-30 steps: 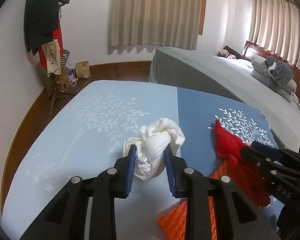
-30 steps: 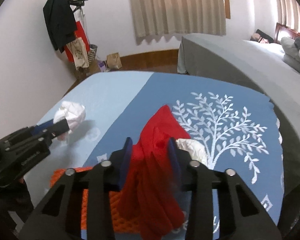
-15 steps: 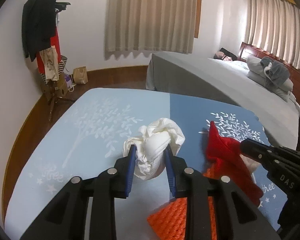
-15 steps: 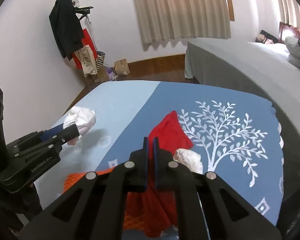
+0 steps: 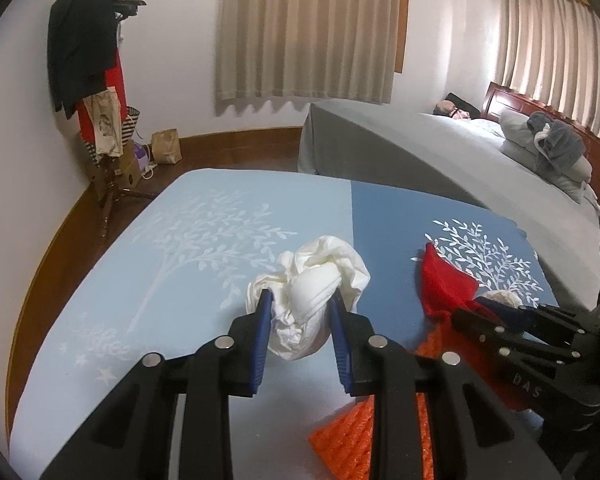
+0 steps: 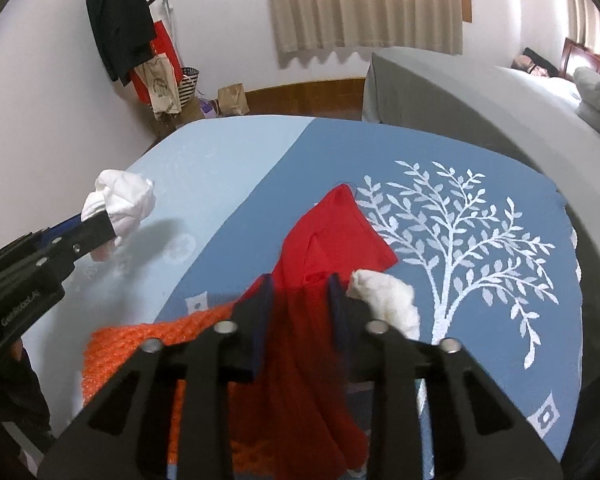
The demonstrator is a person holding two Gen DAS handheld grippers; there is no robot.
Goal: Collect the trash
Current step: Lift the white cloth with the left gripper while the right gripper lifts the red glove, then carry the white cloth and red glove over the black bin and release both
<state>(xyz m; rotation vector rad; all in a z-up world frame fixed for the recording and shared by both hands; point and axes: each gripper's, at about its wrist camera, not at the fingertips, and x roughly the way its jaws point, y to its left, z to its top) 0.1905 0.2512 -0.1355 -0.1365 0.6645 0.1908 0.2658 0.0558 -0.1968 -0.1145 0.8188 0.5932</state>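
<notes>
Trash, crumpled white paper wad (image 5: 306, 300): gripped between the left tool (image 5: 300, 332) fingers, raised above the blue tree-patterned counter (image 5: 204, 248). Red mesh bag (image 6: 320, 264): straddled by the spread, released right tool (image 6: 300, 320). Next judged needed: bag mouth opened, wad dropped in.

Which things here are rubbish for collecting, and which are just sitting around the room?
Part of the job:
- crumpled white wad, held in the left gripper
- red bag, between the right gripper fingers
- small white wad
- orange netting

Just lying about:
- bed
- coat rack
- paper bag
- curtains
</notes>
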